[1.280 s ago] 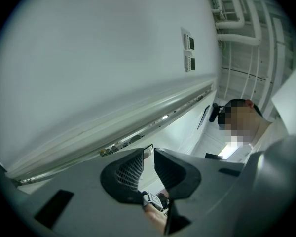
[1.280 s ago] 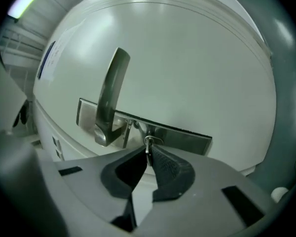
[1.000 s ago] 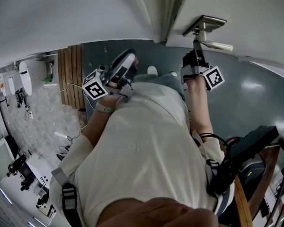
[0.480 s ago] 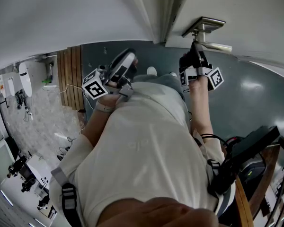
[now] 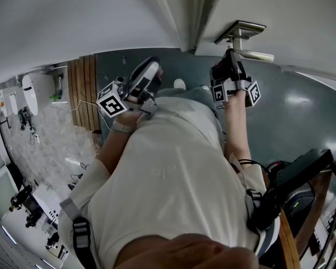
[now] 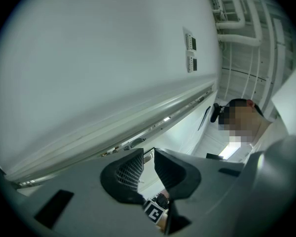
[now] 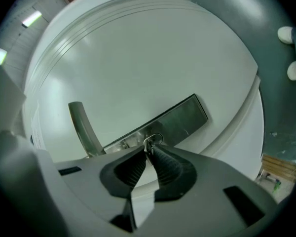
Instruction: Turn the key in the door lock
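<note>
**Item:** key (image 7: 148,146), small, metal, carrying a wire ring (image 7: 156,139).

**Location:** set in the lock plate (image 7: 180,118) of the door (image 7: 138,58), right at the tips of my right gripper (image 7: 149,154). Its jaws are pinched tight on the key's head. The door handle (image 7: 83,127) stands off to the left of those jaws.

**Handling:** light, rigid and slick. It is thin enough to slip between the pads, so I take it flat across the head, close to the plate. The blade appears fully inserted, though my pads cover it. The lock will probably turn stiffly.

**Spare:** my left gripper (image 6: 148,154), jaws slightly apart and empty, facing a wall (image 6: 89,58).
</note>
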Demonstrator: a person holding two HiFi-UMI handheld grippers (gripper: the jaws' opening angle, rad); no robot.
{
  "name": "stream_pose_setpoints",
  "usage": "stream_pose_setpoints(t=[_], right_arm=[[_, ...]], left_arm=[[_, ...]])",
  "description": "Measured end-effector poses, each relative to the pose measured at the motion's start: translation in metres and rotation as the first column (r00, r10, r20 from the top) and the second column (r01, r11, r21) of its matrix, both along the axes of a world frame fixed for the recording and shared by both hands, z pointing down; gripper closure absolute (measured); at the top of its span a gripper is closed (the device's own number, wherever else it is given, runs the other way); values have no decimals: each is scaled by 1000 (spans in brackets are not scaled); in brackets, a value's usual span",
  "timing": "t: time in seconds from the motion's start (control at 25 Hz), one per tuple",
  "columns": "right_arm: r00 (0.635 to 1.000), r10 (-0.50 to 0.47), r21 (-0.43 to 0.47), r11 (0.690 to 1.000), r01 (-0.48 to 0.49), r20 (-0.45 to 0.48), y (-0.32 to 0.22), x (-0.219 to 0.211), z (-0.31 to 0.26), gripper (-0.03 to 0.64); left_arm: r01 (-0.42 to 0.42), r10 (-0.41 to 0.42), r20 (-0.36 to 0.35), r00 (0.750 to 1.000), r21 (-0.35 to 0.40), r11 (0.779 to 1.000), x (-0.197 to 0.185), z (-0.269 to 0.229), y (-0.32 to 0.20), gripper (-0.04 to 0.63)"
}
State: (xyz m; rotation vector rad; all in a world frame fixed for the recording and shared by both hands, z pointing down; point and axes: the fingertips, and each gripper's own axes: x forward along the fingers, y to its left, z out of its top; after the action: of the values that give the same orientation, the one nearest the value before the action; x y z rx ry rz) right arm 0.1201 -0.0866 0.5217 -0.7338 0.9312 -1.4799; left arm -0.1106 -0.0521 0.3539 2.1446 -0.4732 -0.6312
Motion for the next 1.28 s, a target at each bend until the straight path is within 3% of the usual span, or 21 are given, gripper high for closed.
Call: stream_pose_setpoints(t=[0.28,0.8,0.88,0.96,1.08,1.16,1.24,1.28], right_arm=[[991,16,-3,1000,-16,130,4,2,3,571],[997,12,28,1000,-14,73,5,6,-6,558],[999,-34,41,999,32,26,10,-2,-11,485],[996,-91,50,995,92,-21,20,-11,-16,459],[986,-131,50,989,136,-102,38,-17,-18,454],[968,-138,53,987,152,-211,50,-12,-19,454],[897,-142,57,982,182,-418,57,-5,-28,454],[816,-141,54,977,206,-560,60,-1,-34,454]], left_arm=[[-1,1,-2,1000,-7,1000,1,0,1,540],[-5,4,-16,1000,-22,1000,6,-1,-1,540],[-5,4,-16,1000,-25,1000,5,0,-1,540],[-4,4,-16,1000,-27,1000,5,0,-1,540],[-3,3,-17,1000,-28,1000,4,2,-1,540],[-5,4,-18,1000,-29,1000,3,3,0,540],[-7,6,-18,1000,-30,1000,3,3,1,540],[-8,8,-19,1000,-30,1000,3,2,0,540]])
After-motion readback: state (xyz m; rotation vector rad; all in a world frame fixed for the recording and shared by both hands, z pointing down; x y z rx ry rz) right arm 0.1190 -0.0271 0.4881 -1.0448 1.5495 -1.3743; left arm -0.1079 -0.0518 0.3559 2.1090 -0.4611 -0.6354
